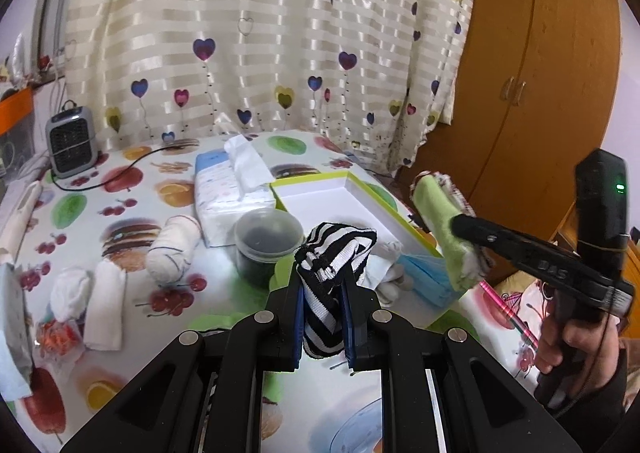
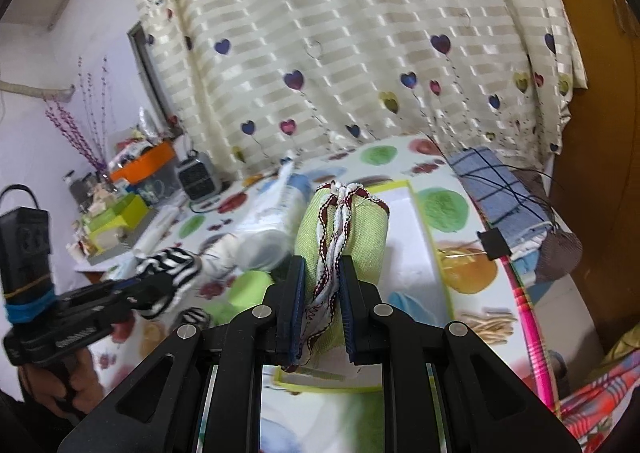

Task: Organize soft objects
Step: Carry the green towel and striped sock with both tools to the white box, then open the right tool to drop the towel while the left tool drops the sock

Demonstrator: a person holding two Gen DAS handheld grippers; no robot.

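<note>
Left tool (image 1: 323,295) is clamped on the black-and-white striped sock (image 1: 334,253), lifted off the surface (image 1: 120,205) just in front of the white box with green rim (image 1: 320,193), which sits around 12–1 o'clock from it. Right tool (image 2: 322,297) is clenched on the green rolled cloth with red-white trim (image 2: 344,229), over the same box (image 2: 404,237).

Risks from here, my read:
- Both tools look headed for one box. They're near each other at its near-right corner; a collision or crossed paths could knock either item loose.
- Sock is pinched near one end and bunches above the pads. Thin grip, so it could slip out or land draped over the rim on release.
- Green cloth is a roll; right tool seems to grip mostly the trim edge. The roll may unwind or sag, then hang over the box wall.
- Lidded plastic tub (image 1: 268,241) stands just left of the sock at about 10–11 o'clock. A leftward swing clips it.
- Tissue pack (image 1: 232,193) crowds the box's left side.
- Right wrist view is blurred, so exact position over the box is uncertain.
</note>
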